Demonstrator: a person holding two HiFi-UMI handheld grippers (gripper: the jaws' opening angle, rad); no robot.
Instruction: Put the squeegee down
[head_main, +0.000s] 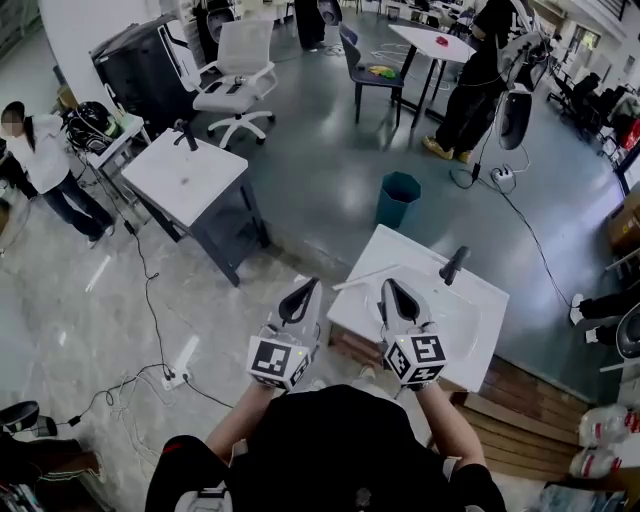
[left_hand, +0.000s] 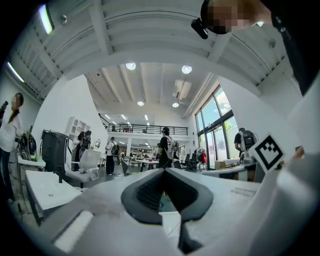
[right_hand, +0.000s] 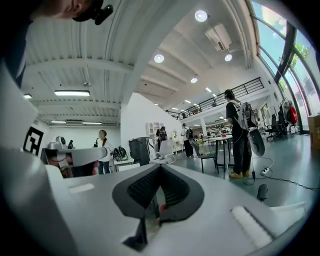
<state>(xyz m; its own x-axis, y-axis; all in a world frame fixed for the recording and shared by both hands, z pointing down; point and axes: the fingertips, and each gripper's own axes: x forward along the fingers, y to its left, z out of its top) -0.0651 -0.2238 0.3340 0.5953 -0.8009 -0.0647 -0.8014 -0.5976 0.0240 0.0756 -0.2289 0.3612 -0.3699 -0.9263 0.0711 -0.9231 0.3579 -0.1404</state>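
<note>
Both grippers are raised level in front of the person, over the near edge of a white washbasin top (head_main: 480, 300). My left gripper (head_main: 306, 286) is shut, its tips meeting with nothing between them (left_hand: 164, 170). To its right, my right gripper (head_main: 387, 285) is also shut and empty (right_hand: 160, 166). A thin pale bar (head_main: 352, 282), likely the squeegee, lies on the basin top's left part between the two grippers' tips, apart from both. A black tap (head_main: 453, 265) stands at the basin's far side and also shows low in the right gripper view as a dark tap (right_hand: 261, 192).
A teal bin (head_main: 398, 198) stands on the floor beyond the basin. A white table (head_main: 185, 175) and a white office chair (head_main: 238, 80) are at the left rear. People stand at the far left (head_main: 40, 160) and rear right (head_main: 475, 80). Cables and a power strip (head_main: 178, 375) lie on the floor at the left.
</note>
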